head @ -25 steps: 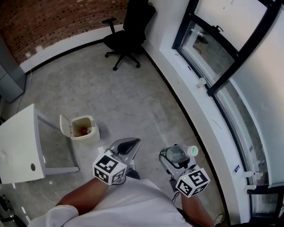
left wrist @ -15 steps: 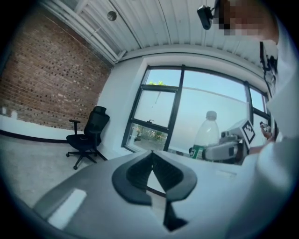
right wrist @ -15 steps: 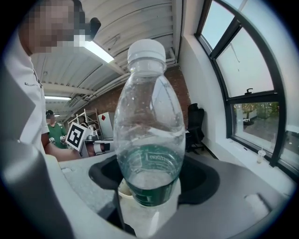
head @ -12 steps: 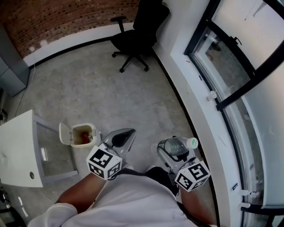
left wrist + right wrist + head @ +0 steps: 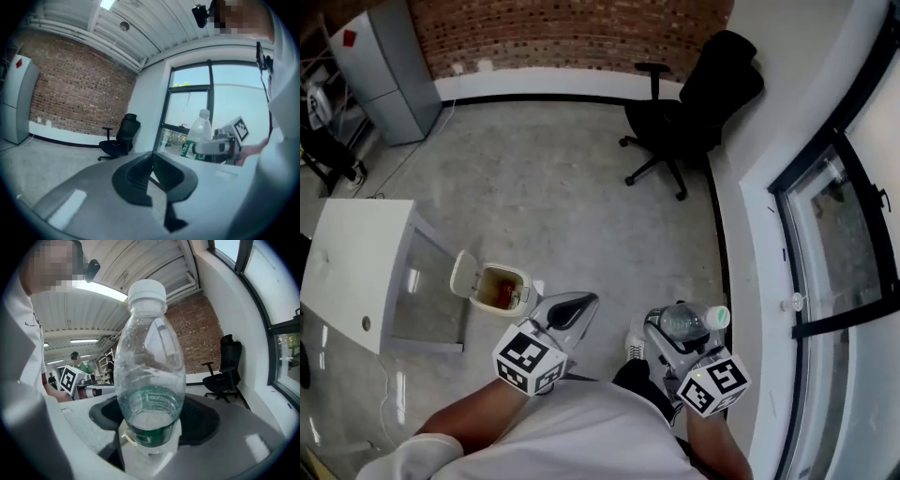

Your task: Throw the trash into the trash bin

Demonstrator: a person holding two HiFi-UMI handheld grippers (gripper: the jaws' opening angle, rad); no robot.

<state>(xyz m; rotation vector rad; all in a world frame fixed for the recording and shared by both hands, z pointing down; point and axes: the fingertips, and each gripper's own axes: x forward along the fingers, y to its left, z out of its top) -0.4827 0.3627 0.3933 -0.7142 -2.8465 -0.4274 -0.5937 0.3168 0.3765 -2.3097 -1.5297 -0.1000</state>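
**A:** Status on the grippers?

**B:** I see the right gripper clamped on the plastic bottle. Its jaws pinch the lower body at the green label. The bottle is clear with a white cap, and in the head view the cap points toward the window.

**A:** And the left?

**B:** On the left gripper the jaws are pressed together with nothing between them. It's held out beside the right one, with the two apart.

**A:** Where's the bin from your view?

**B:** The trash bin is on the floor, ahead and to the left of the left gripper. It sits just off the corner of the white table. The lid is flipped open, and there's something reddish-brown inside that I can't identify.

**A:** Is the bottle over it?

**B:** No. The bottle is off to the bin's right, with the left gripper roughly between them. An office chair stands farther out by the wall.
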